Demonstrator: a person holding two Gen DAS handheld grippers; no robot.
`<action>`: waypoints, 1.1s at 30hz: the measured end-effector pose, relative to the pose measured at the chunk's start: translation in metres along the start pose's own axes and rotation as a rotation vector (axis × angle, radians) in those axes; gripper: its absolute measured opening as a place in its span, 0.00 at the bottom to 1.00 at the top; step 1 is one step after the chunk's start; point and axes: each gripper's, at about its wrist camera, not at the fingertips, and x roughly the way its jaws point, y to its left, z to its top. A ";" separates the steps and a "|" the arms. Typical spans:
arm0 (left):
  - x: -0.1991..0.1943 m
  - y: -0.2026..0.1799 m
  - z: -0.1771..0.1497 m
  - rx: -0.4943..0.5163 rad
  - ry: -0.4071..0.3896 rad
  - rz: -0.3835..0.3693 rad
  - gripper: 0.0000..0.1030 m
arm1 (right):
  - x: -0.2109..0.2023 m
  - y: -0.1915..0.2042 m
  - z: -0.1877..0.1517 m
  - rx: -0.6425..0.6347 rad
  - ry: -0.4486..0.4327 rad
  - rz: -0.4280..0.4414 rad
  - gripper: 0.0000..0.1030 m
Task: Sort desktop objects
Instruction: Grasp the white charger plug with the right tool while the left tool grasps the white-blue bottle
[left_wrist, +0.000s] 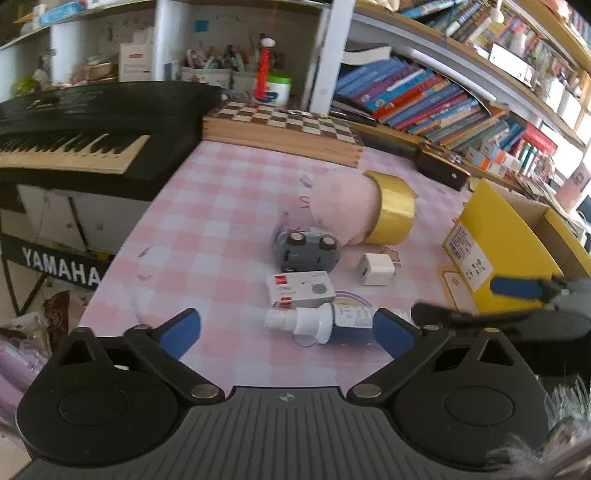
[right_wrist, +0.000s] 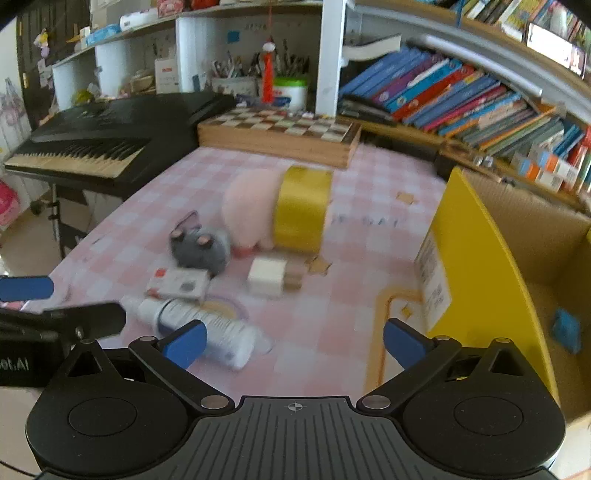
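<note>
Claws first: the left claw (left_wrist: 286, 332) has its blue pads spread wide with nothing between them, and the right claw (right_wrist: 293, 341) is spread just as wide and is also empty.

The spray bottle (left_wrist: 321, 319) is the landmark. It lies on its side on the pink checked table (left_wrist: 221, 206), just ahead of the left claw and touching that claw's right pad or nearly so; the right wrist view shows it by the right claw's left pad. Just beyond the bottle sits a small white-and-red box (left_wrist: 301, 290). Past that is a grey toy car (left_wrist: 306, 249) on its back, wheels up. To the right of the car lies a white charger cube (left_wrist: 376, 268). Farther from the bottle, behind the car, is a pink plush toy (left_wrist: 341, 208) pressed against a roll of gold tape (left_wrist: 393, 212).

Well to the right of the bottle stands a yellow cardboard box (right_wrist: 476, 258), open. Inside it the right wrist view shows one small blue thing (right_wrist: 565, 330); what it is I cannot tell.

Judging from this, the sorting has barely begun: at most one item is in the box, and six are left on the table. The bottle looks like the likeliest next pick.
</note>
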 end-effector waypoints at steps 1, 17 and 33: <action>0.002 -0.003 0.001 0.021 0.000 -0.016 0.92 | 0.001 -0.003 0.003 0.000 -0.009 -0.003 0.99; 0.053 -0.069 0.007 0.734 0.048 -0.294 0.46 | 0.031 -0.031 0.032 0.106 0.035 0.118 0.94; 0.053 -0.051 0.006 0.593 0.157 -0.279 0.40 | 0.082 -0.011 0.033 0.060 0.131 0.175 0.73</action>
